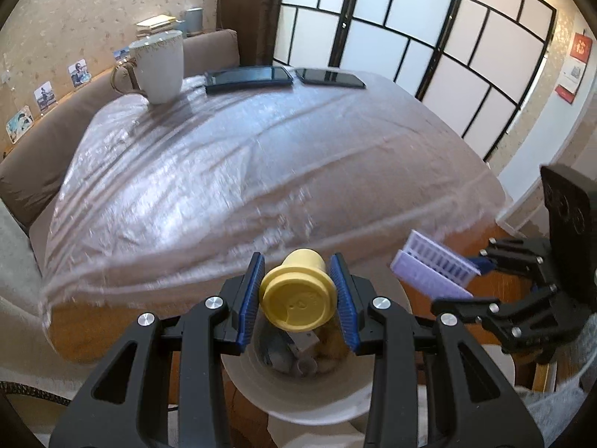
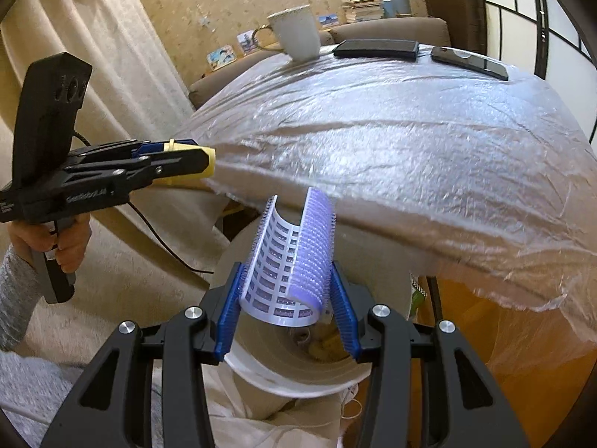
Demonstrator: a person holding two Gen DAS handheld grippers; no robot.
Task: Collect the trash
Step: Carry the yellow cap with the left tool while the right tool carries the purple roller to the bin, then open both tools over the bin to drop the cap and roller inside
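Yellow lidded cup point(image 1: 296, 295) is hanging directly above the white bin point(image 1: 317, 395), pinched across its body by the left tool point(image 1: 298, 300), whose jaws are clamping it snugly. It looks light and stiff, possibly slick, so holding below the lid rim is sensible. Beside it, also over the bin, the right tool point(image 2: 287, 310) is gripping a purple hair roller point(image 2: 294, 257) by its sides; it is springy, feather-light, and its bristles are resisting slip.
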